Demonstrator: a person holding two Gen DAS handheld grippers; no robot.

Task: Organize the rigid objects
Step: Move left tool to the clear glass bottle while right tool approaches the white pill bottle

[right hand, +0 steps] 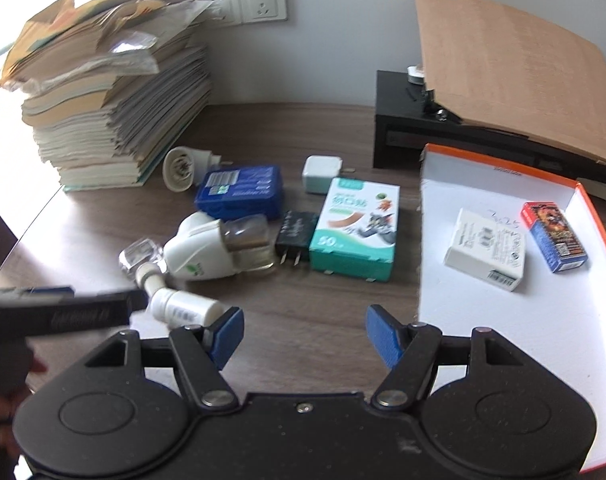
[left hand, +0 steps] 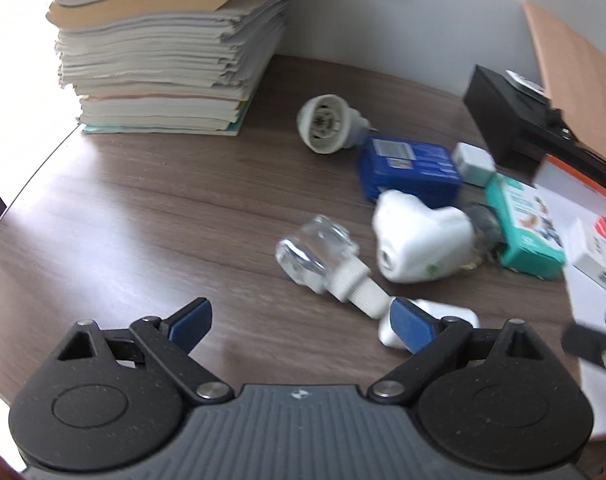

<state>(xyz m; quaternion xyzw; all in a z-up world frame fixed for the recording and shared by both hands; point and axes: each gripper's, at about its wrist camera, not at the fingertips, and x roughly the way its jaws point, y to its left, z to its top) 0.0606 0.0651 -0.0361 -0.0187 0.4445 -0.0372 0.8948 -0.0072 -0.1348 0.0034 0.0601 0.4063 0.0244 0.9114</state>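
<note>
Right wrist view: I see my right gripper (right hand: pixel 303 336) and left gripper (left hand: pixel 301 320) both spread wide, empty, above the table (right hand: pixel 323 312).

1. My desk (right hand: pixel 327 320) is dark wood-grain, lit brightly from the left.
2. At the back left I see a tall stack of papers and booklets (right hand: pixel 115 116), its top sheets loose and crumpled; in the left wrist view it (left hand: pixel 163 60) fills the upper left.
3. White wall sockets (right hand: pixel 259 0) sit on the wall behind the stack.
4. At the back right stands a black stand (right hand: pixel 399 120), with a tan board (right hand: pixel 511 64) leaning over it.
</note>
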